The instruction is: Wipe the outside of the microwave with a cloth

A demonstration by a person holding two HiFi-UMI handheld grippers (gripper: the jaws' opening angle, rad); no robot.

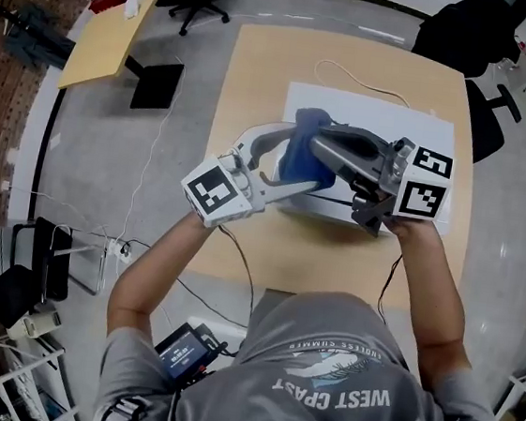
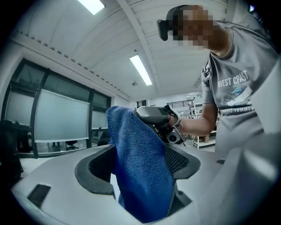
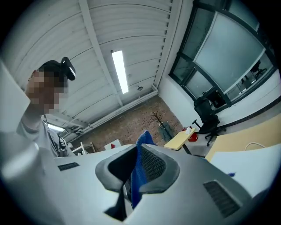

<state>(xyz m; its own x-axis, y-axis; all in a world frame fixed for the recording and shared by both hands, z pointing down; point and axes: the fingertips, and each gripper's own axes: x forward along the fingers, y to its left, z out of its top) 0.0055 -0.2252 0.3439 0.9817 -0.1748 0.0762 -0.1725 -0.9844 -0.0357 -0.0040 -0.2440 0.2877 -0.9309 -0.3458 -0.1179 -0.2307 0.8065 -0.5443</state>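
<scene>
- Clearly, the right gripper (image 3: 138, 169) is clamped on the blue cloth (image 3: 139, 176). Its two dark pads sit close together with a fold of terry pinched between them, and a corner of the cloth pokes up past the tips.
- The left gripper (image 2: 138, 165) has its jaws spread wide. The same cloth (image 2: 140, 167) hangs in the gap and lies against one meshed pad, clear of the other, so it isn't squeezed.
- From the head view, both grippers meet nose to nose above the table (image 1: 259, 82), with the cloth (image 1: 305, 153) bunched between them.
- The microwave (image 1: 377, 123) shows as a white rectangle on the table, under and beyond the grippers. The cloth is held above its near edge, and I can't tell whether they touch.
- The person's grey T-shirt (image 1: 338, 383) reads "WEST COAST", with "ENDLESS SUMMER" in smaller print arched around a wave graphic. It is upside down in the head view and partly legible in the left gripper view.
- Each gripper's cube (image 1: 218, 190) carries black-and-white square markers, with no words on them.
</scene>
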